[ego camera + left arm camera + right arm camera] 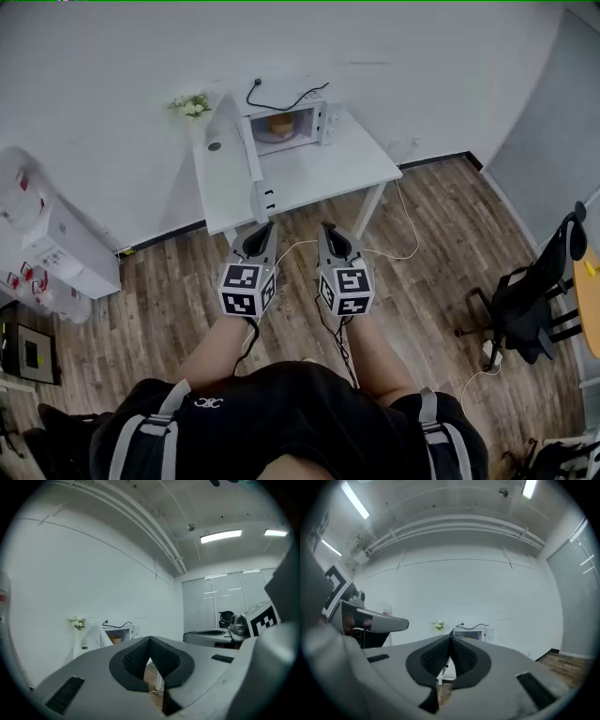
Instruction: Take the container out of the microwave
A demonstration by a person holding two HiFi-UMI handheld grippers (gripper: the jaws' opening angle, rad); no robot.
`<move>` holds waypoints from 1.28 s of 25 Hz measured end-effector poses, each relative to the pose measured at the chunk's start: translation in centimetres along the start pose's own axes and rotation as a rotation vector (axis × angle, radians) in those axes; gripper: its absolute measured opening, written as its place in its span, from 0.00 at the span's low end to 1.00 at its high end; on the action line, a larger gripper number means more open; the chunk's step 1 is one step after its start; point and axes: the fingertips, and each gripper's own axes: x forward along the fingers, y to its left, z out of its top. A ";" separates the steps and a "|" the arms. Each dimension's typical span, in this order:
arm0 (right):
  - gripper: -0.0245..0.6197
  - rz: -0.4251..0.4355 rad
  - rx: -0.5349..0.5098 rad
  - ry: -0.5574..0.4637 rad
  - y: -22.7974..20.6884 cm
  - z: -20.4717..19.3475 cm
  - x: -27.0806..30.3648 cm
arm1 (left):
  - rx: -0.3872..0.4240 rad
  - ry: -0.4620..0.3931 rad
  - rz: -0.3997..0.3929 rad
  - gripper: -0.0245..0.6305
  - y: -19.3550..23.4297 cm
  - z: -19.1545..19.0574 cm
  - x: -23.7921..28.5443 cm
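A white microwave (289,125) stands on a white table (309,169) by the far wall, its door (247,155) swung open to the left. Inside sits a tan container (279,125); the left gripper view shows the container (116,640) small in the distance. My left gripper (265,228) and right gripper (327,228) are held side by side, level, well short of the table's front edge. Both are shut with nothing between the jaws. In the right gripper view the microwave (471,633) shows just above the jaw tips.
A small flower pot (192,106) stands at the table's back left corner. A black cable (291,99) runs from the wall behind the microwave. White cabinets (66,248) line the left wall; a black office chair (530,300) stands at the right. Wooden floor lies between me and the table.
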 end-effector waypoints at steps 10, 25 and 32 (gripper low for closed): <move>0.04 0.028 -0.008 -0.014 -0.3 0.1 -0.5 | -0.005 0.007 0.005 0.06 -1.3 -0.3 0.3; 0.04 0.073 0.012 -0.014 -5.5 -1.5 1.1 | -0.011 0.022 0.052 0.06 -3.4 -1.8 4.9; 0.04 0.075 0.031 0.000 -7.8 -2.8 1.7 | -0.009 0.038 0.055 0.06 -4.6 -2.9 6.8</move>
